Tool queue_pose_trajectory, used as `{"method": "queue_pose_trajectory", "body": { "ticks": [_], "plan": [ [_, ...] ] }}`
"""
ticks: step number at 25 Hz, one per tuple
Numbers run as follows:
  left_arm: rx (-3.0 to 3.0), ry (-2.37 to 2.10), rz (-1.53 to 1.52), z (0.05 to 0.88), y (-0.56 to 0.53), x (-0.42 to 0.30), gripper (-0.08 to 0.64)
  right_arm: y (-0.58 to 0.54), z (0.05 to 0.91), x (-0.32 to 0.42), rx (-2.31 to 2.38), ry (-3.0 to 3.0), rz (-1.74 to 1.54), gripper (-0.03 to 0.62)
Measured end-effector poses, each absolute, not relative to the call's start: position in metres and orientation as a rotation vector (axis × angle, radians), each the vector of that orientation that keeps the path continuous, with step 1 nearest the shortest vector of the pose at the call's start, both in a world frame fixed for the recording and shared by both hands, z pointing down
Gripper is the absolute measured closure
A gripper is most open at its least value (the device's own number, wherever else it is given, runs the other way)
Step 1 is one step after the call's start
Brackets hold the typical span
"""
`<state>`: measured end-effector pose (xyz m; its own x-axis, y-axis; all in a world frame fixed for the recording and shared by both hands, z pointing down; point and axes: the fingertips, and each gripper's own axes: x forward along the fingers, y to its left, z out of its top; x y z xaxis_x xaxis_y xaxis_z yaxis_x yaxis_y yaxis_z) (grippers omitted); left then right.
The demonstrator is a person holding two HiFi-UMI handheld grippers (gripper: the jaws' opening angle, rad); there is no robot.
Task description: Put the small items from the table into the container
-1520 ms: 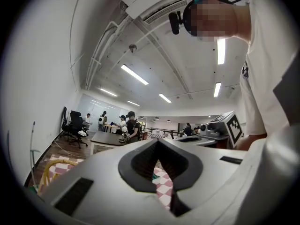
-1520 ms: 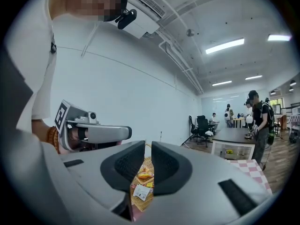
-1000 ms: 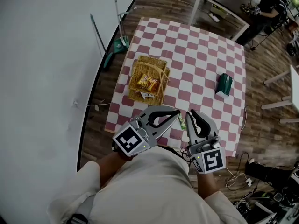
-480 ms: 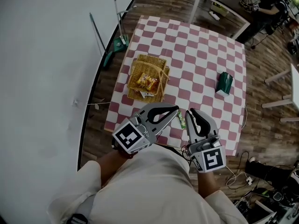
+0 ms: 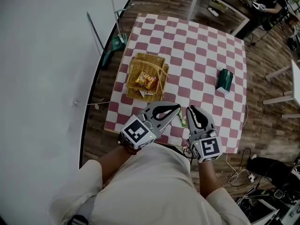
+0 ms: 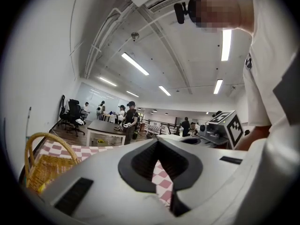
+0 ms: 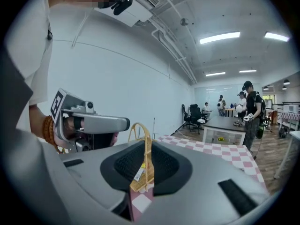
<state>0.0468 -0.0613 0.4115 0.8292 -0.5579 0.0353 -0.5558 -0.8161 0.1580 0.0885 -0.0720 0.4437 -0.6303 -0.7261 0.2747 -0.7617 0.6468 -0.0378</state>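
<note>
Basket sits ahead of my left gripper, closed on nothing; right gripper barely parted, green packet just beside it.

Ceiling strip lights shine bright; fisheye edges darken.
</note>
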Motion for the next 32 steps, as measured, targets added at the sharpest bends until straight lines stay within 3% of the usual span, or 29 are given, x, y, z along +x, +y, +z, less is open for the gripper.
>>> {"method": "queue_pose_trajectory", "body": {
  "ticks": [16, 19, 32],
  "plan": [
    [2.61, -0.761, 0.348, 0.595, -0.072, 0.07, 0.551, -0.057, 0.665, 0.115, 1.015, -2.23, 0.531, 0.518],
    [2.57, -0.739, 0.354, 0.615, -0.07, 0.073, 0.551, -0.05, 0.699, 0.116, 0.949, -2.171, 0.597, 0.488],
    [2.442, -0.691, 0.501, 0.693, -0.066, 0.082, 0.551, -0.045, 0.776, 0.123, 0.851, -1.993, 0.661, 0.488]
  ]
}}
